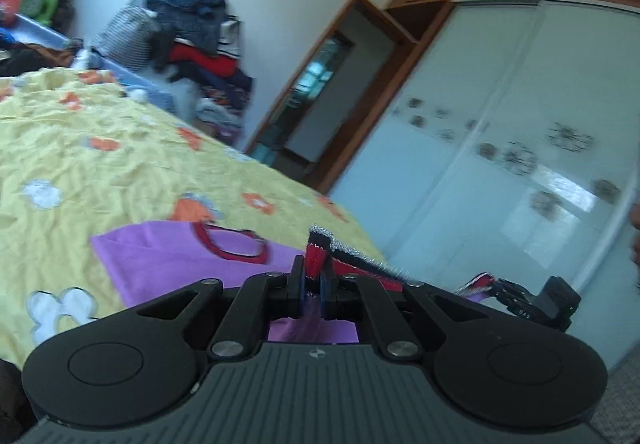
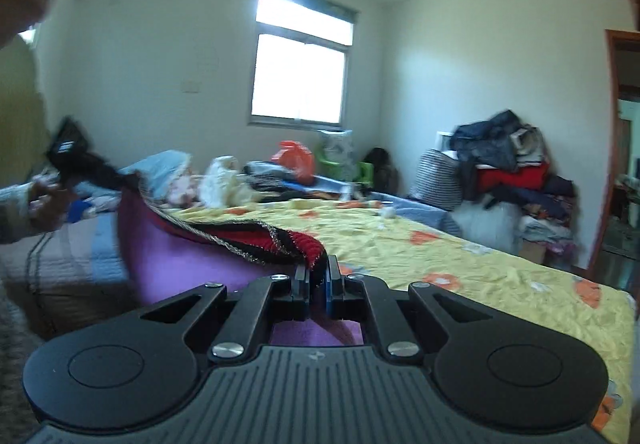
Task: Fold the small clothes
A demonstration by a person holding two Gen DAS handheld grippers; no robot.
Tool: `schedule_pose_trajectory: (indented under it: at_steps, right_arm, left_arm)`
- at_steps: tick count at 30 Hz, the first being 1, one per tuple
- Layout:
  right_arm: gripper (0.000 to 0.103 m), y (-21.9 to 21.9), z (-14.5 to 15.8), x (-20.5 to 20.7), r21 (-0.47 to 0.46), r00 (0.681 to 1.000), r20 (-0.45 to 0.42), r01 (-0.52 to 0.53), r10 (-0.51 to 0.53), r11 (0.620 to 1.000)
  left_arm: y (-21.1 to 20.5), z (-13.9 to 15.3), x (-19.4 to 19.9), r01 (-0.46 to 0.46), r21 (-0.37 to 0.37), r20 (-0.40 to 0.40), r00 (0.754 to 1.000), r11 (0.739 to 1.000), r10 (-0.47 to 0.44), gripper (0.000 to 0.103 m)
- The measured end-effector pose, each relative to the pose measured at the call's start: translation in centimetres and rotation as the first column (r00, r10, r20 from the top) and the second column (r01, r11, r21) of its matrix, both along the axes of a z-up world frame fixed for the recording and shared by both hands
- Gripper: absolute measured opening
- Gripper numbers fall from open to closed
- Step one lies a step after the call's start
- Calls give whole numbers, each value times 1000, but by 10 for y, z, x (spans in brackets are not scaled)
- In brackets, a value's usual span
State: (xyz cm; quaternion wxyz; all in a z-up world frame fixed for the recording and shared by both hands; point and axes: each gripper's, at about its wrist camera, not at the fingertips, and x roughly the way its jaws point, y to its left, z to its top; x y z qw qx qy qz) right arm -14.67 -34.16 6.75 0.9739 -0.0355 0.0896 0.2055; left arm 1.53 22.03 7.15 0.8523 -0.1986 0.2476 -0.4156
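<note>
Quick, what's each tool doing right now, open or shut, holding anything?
Left tool: shut on the hem of the purple garment.
Right tool: shut on the same garment's hem.

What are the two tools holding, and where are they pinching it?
Both hold the purple garment by its red-and-black striped hem: the left tool pinches one end, the right tool the other.

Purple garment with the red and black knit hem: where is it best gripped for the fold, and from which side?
Probably along the striped hem band, one pinch near each end, coming in from the bed's near edge. The purple garment lies flat with its red collar at the far end. The hem is thick ribbed knit. The left gripper and right gripper are each shut on it there.
</note>
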Motion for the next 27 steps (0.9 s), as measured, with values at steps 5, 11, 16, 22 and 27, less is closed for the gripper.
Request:
schedule_pose_trajectory:
  at_steps: [5, 11, 16, 22, 27]
  right_arm:
    - [6, -40, -44, 138, 7, 977, -210, 29, -27, 1000]
    - [6, -58, -114, 266, 17, 906, -420, 52, -40, 998]
    - [10, -39, -124, 283, -28, 873, -487, 4, -17, 1000]
    - [13, -41, -131, 267, 24, 873, -487, 18, -4, 1000]
    - [23, -49, -134, 260, 94, 871, -491, 27, 23, 995]
  left_arm:
    - [-8, -39, 93, -60, 68, -127, 990, 996, 68, 3]
    - [-10, -106, 216, -172, 155, -306, 928, 973, 212, 0]
    - [-33, -116, 222, -73, 195, -359, 923, 978, 140, 2]
    - [-78, -120, 196, 51, 335, -316, 947, 941, 61, 46]
    - [-104, -138, 210, 126, 343, -390, 921, 931, 19, 79]
